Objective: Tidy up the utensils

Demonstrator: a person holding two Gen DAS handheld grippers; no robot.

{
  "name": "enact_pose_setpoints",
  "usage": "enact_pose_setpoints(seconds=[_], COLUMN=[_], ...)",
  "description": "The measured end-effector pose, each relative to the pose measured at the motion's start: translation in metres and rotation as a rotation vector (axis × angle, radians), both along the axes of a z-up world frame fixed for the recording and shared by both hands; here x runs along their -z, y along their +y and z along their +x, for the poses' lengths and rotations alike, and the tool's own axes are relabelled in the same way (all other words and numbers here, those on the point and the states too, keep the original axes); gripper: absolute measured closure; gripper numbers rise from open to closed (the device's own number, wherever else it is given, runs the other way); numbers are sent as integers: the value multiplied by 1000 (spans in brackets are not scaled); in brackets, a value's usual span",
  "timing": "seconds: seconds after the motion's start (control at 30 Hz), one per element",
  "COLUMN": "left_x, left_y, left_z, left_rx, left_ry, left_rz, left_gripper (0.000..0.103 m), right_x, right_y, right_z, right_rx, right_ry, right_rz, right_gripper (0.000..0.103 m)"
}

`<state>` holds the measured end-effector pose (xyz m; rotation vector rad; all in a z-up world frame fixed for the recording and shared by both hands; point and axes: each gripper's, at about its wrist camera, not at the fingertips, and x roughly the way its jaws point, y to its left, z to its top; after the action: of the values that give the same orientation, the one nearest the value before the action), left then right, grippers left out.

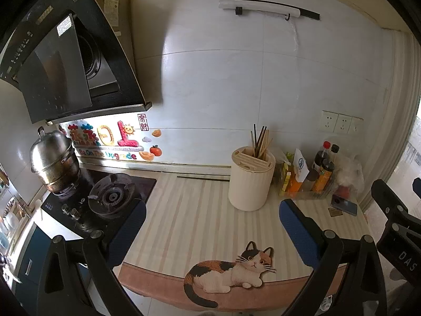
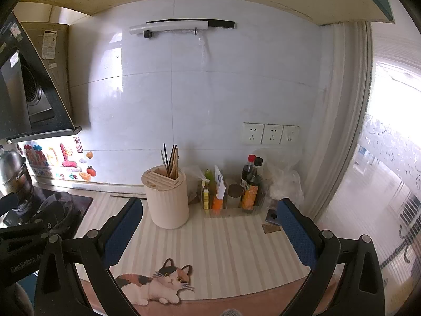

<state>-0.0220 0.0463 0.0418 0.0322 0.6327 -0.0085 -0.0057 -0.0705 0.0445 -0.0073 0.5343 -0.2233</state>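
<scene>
A cream ribbed utensil holder [image 1: 251, 181] stands on the striped counter mat [image 1: 200, 216] near the wall, with several chopsticks [image 1: 260, 139] upright in its slot. It also shows in the right wrist view [image 2: 167, 200], with the chopsticks [image 2: 171, 162] in it. My left gripper [image 1: 211, 234] is open and empty, held above the mat in front of the holder. My right gripper [image 2: 210, 234] is open and empty, also in front of the holder and to its right. No loose utensils show on the mat.
A gas stove [image 1: 110, 197] with a steel pot [image 1: 54, 158] is at left under a range hood [image 1: 65, 60]. Sauce bottles [image 2: 251, 184], a plastic bag [image 2: 285, 184] and a phone [image 1: 344, 205] stand right of the holder. Wall sockets [image 2: 271, 133] are behind them. A window [image 2: 389, 144] is at right.
</scene>
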Motion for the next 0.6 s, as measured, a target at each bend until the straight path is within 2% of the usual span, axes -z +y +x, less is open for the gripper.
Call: enact_pose_setpoints(seconds=[0.6], left_x=[-5], left_y=[0], left_z=[-7], left_rx=[4], left_ry=[-15], left_rz=[-14], left_gripper=[0], right_x=[-3], right_y=[-2], right_z=[-11], right_rx=[-3], right_ry=[-11], right_rz=[-11], right_gripper=[0])
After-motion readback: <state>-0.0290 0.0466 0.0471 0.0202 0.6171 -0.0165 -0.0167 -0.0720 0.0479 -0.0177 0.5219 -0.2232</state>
